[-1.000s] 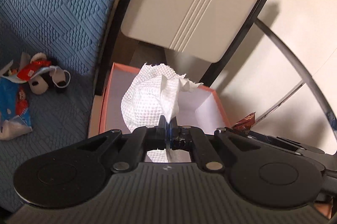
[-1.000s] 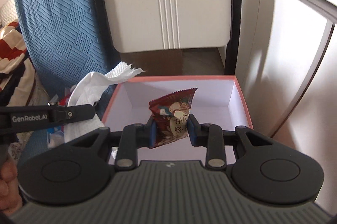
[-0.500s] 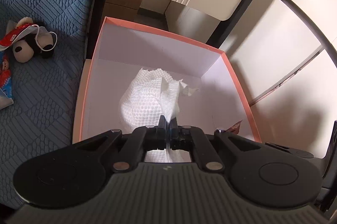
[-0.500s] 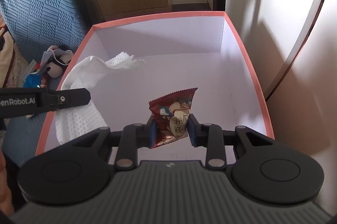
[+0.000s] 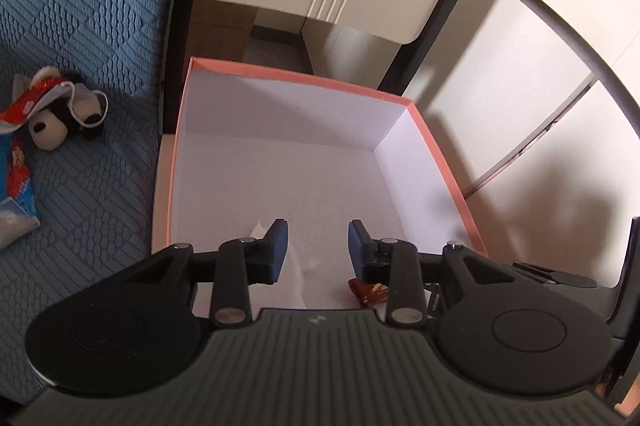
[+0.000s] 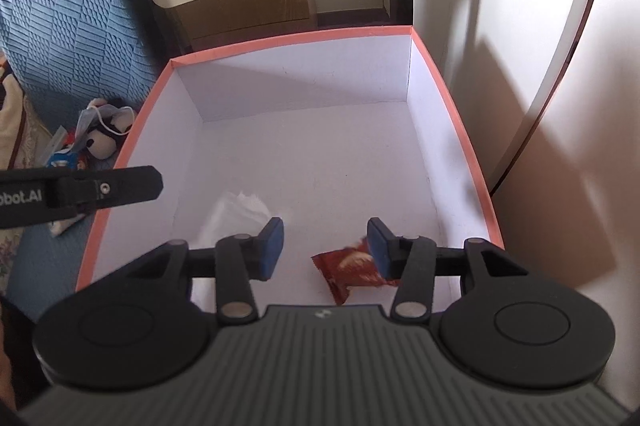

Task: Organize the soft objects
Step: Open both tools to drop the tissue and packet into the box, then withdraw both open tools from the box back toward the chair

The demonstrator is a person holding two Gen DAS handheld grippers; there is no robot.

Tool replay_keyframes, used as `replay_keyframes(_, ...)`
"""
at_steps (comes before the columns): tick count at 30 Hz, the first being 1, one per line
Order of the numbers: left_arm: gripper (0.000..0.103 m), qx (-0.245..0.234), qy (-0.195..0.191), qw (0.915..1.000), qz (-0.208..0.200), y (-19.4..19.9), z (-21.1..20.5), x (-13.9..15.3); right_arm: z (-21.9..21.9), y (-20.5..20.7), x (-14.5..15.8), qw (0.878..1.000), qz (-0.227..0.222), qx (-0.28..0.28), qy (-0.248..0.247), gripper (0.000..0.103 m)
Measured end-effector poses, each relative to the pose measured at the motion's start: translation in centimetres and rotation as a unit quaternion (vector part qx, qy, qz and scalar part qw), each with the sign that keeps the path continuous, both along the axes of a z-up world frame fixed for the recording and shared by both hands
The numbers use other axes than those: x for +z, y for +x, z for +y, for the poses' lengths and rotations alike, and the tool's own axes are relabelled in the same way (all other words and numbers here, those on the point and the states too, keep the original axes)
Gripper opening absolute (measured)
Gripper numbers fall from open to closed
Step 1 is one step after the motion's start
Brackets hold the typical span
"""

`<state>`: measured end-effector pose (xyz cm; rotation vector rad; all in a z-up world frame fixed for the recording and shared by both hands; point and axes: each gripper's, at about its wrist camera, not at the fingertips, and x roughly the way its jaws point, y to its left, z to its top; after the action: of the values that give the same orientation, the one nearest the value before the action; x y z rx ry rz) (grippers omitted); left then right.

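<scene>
Blue bedding [image 5: 80,6] lies left of the box [image 5: 304,77]. Left view: the left gripper [image 5: 318,248] tilts down into it, jaws just opened and apart; the tissue [image 5: 294,266] lies below the fingers, loose. A plush toy [image 5: 60,118] sits well left.

Right view: the right gripper [image 6: 325,246], jaws just opened, hangs over the snack packet [image 6: 348,268] lying on the floor by its right finger, unheld. The tissue lies beyond the left finger.

- The paper towel [image 6: 236,212] is partly covered by the right gripper's [image 6: 325,246] linkage, lower left of centre in the right wrist view.
- The red snack packet [image 6: 348,268] is blurred there, its print unreadable; in the left wrist view only a corner shows.
- The plush toy [image 5: 60,118] at the left edge is half covered by a face mask [image 5: 80,94].
- Packets [image 5: 16,182] at that edge are cut off.
</scene>
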<state>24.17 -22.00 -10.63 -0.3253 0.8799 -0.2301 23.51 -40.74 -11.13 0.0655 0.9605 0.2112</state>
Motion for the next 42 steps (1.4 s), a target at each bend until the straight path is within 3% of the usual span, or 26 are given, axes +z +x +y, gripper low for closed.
replay_keyframes(9, 0.039, -0.007, 0.009, 0.9977, -0.067, -1.7, 2.7, 6.4, 1.1, -1.1, 4.9, 0.999, -0.052, 0.005, 0.005, 0.049)
replay_keyframes(16, 0.039, -0.008, 0.021, 0.9902, -0.138, -4.6, 5.0, 11.6, 3.5, -2.5, 9.4, 0.995, -0.100, 0.023, 0.012, 0.049)
replay_keyframes(22, 0.042, -0.009, 0.037, 0.9834, -0.177, -7.5, 6.8, 14.0, 5.8, -4.3, 12.6, 0.991, -0.128, 0.036, 0.019, 0.049)
replay_keyframes(31, 0.044, 0.018, 0.033, 0.9787, -0.202, -10.7, 11.4, 14.4, 8.4, -7.0, 14.0, 0.985, -0.160, 0.053, 0.026, 0.049)
replay_keyframes(42, 0.044, 0.064, 0.057, 0.9767, -0.197, -12.7, 15.2, 11.9, 12.3, -9.2, 11.7, 0.984, -0.161, 0.076, 0.030, 0.049)
